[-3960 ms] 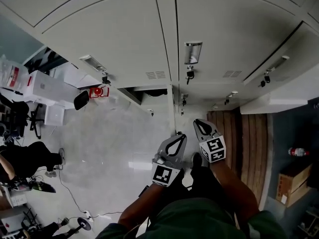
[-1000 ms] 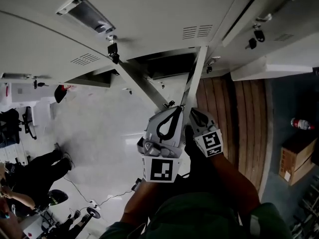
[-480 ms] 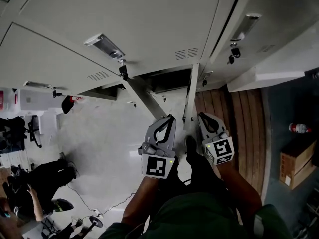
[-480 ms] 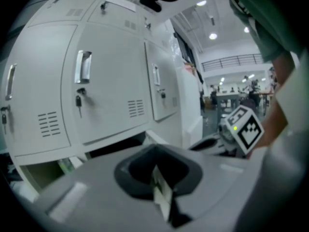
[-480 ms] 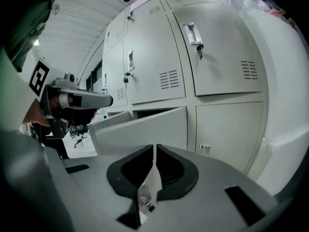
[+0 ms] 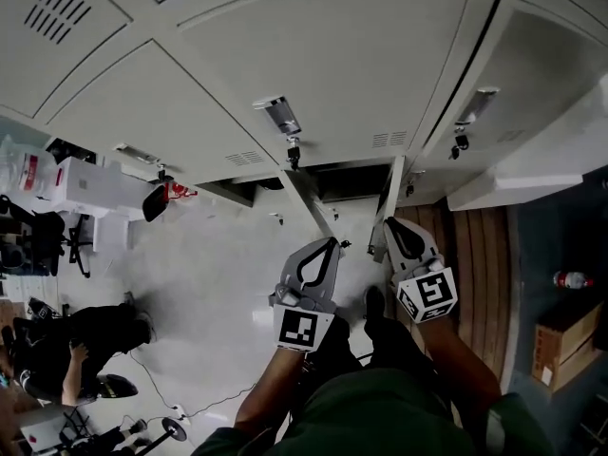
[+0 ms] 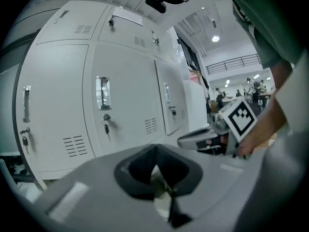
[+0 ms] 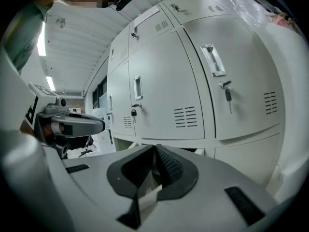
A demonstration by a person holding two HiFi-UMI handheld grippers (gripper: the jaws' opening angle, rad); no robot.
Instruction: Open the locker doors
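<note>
Checking lockers first: two bottom locker doors (image 6: 302,200) hang swung out toward me, edge-on, with the dark open compartment (image 6: 351,177) between them. The row above is shut. The middle door (image 6: 332,65) has a recessed handle (image 6: 282,114) and a key (image 6: 294,150) in the lock just under it. The right door (image 6: 537,74) has the same fittings, and more shut doors run off to the left.

Left tool (image 6: 326,247) is clenched, tips together, nothing between them; its own view shows only lockers beyond. Right tool (image 6: 391,228) is likewise clenched and empty, tip just beside the right-hand swung-out door; can't tell if it touches. Both sit low, near each other, pointing at the locker base.

My call on the step: the bottom pair is open and I'm between doors, lining up for a shut one. The next move calls for lifting a tool to the upper row and letting the jaws apart. Then close on the key or hook the handle, turn if locked, and pull out along the hinge arc. The swung-out lower doors sit in my path, so I stand clear.

Outward: pale floor (image 6: 218,283), wooden slats (image 6: 475,255) on the right, cardboard box (image 6: 560,345), seated person (image 6: 66,340) far left.
</note>
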